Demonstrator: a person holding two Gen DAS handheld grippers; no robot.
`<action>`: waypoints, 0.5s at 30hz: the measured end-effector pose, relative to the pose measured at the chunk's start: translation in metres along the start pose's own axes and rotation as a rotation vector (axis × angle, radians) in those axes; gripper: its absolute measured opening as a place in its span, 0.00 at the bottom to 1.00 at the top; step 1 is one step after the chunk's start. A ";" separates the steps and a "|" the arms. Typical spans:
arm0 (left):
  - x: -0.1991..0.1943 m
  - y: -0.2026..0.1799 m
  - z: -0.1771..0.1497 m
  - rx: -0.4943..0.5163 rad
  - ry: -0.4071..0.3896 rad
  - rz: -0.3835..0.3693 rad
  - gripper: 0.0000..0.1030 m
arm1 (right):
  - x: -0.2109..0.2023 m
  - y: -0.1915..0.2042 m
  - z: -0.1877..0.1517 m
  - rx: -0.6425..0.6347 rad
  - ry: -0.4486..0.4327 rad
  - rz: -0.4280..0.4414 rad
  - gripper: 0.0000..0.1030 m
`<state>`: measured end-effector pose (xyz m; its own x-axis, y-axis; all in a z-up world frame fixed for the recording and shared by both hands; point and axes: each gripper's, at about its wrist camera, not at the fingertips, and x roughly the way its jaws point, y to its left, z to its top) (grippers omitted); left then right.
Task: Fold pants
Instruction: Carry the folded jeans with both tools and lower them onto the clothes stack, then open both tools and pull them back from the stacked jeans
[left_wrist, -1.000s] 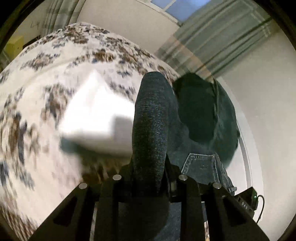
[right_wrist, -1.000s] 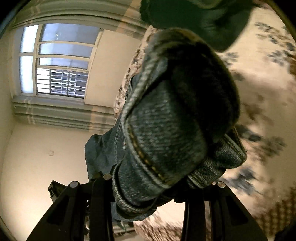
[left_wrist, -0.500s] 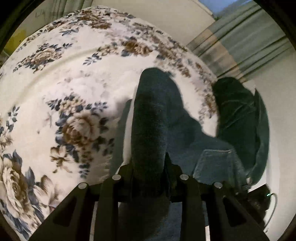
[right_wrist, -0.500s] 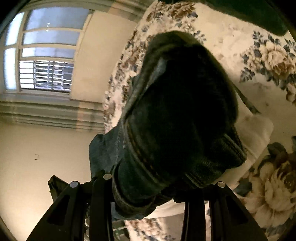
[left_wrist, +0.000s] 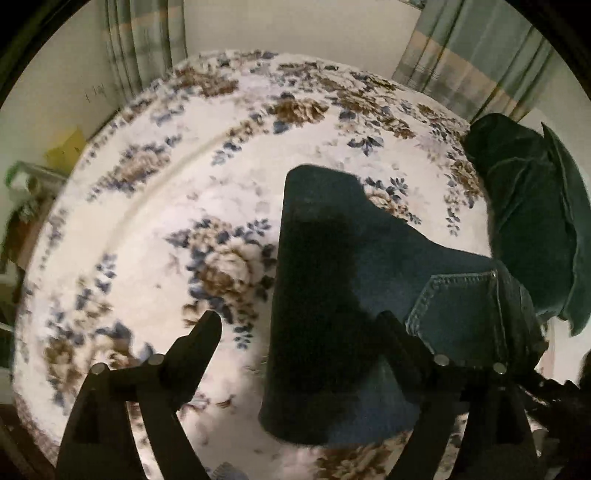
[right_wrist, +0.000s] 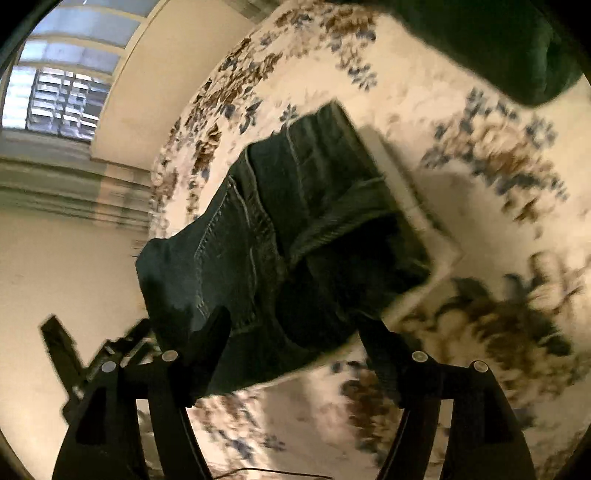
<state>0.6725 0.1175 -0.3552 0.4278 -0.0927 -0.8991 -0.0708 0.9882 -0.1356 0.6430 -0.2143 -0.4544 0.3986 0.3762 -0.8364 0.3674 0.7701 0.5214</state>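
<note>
Pants (left_wrist: 332, 280) lie lengthwise away from both cameras.

A floral bedspread (left_wrist: 155, 236) in cream, brown and blue fills the room's centre, beyond the fingers. Striped green curtains (left_wrist: 476, 59) hang against pale walls (right_wrist: 66, 266); a barred window (right_wrist: 55, 99) glows upper left of the fingers.

no readable text, no labels, no brands, no numbers anywhere
</note>
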 end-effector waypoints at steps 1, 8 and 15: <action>-0.006 -0.002 -0.001 0.006 -0.011 0.018 0.84 | -0.017 0.010 -0.011 -0.052 -0.030 -0.058 0.78; -0.066 -0.027 -0.025 0.057 -0.087 0.083 0.86 | -0.098 0.084 -0.051 -0.385 -0.233 -0.421 1.00; -0.132 -0.043 -0.058 0.084 -0.175 0.116 0.86 | -0.196 0.114 -0.083 -0.433 -0.318 -0.438 1.00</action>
<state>0.5667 0.0806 -0.2549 0.5711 0.0378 -0.8200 -0.0570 0.9984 0.0063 0.5373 -0.1575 -0.2447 0.5411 -0.1350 -0.8300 0.2082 0.9778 -0.0233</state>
